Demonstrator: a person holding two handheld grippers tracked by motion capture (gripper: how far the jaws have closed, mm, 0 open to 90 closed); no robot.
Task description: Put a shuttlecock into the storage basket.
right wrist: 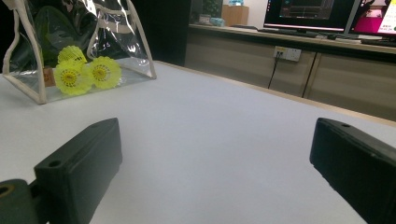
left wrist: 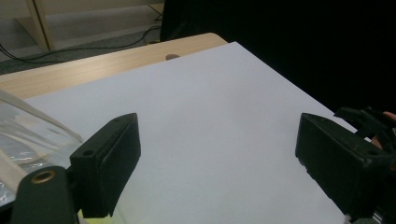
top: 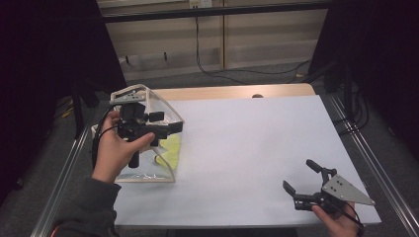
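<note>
A clear plastic bag (top: pixel 164 107) with cream trim stands at the table's left side, with yellow shuttlecocks (top: pixel 171 147) inside it. In the right gripper view the bag (right wrist: pixel 116 32) is far off at the upper left and three shuttlecocks (right wrist: pixel 74 74) lie at its bottom. A hand holds my left gripper (top: pixel 168 123) over the bag, open, with nothing between its jaws (left wrist: pixel 224 158). The bag's edge (left wrist: pixel 28 130) sits just left of it. My right gripper (top: pixel 300 176) is held open and empty near the front right corner (right wrist: pixel 215 163).
A white sheet (top: pixel 247 138) covers most of the wooden table (top: pixel 222 92). Metal rails (top: pixel 368 153) run along both sides. Cables (top: pixel 212 69) lie on the floor behind the table. Monitors (right wrist: pixel 308 11) stand on a far counter.
</note>
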